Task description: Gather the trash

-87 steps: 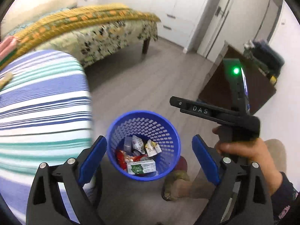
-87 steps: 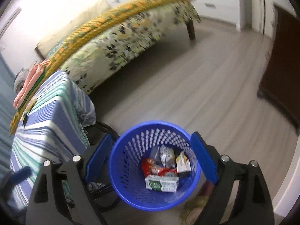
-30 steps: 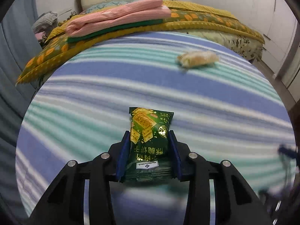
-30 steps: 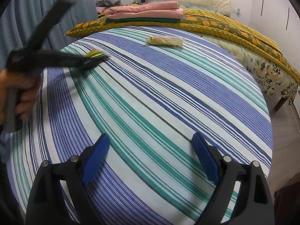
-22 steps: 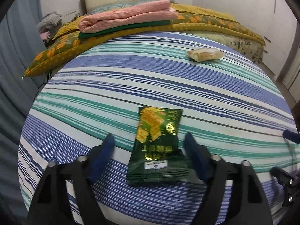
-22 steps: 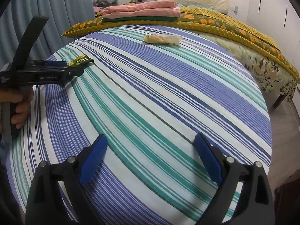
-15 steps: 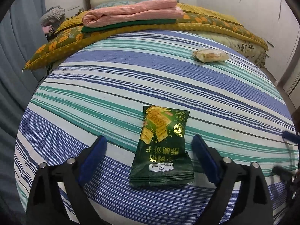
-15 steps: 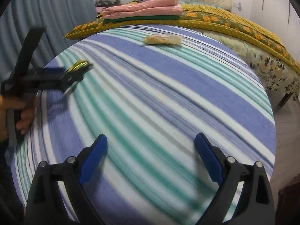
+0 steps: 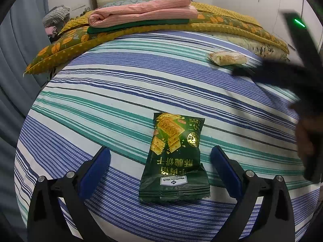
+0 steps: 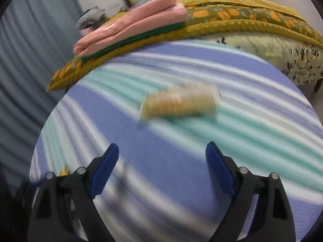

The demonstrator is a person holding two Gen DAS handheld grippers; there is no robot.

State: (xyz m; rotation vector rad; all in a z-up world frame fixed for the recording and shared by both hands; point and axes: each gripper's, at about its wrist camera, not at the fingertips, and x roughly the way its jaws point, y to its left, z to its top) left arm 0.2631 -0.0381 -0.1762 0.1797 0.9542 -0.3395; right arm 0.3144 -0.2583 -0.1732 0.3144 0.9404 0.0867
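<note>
Trash on the striped sheet [image 9: 113, 92], two pieces. Green cracker packet [image 9: 175, 157] lies flat on the stripes, its near end between the blue pads [image 9: 94, 168] of my left gripper [image 9: 160, 170]. Left jaws have just been opening and now stand wide, pads clear of the packet on both sides, nothing held. Packet's far end points up the bed.

Further right and further up the sheet, a pale wrapped snack [image 9: 228, 58] lies on its side, well apart from the green packet. At the right edge of the left view, my right hand [image 9: 304, 135] and the black body of the right tool show, blurred.

Right wrist view is motion-smeared. Right gripper [image 10: 162, 161] is over the sheet [image 10: 252, 121], jaws wide, just been closing a little, nothing between the pads [image 10: 104, 168]. The same pale snack [image 10: 179, 102] sits ahead of the fingertips, not touching them.

Behind the sheet: folded pink blanket [image 9: 141, 10] on a green one [image 9: 139, 24], mustard quilt [image 9: 232, 20] running right, grey-blue curtain [image 9: 18, 46] on the left.
</note>
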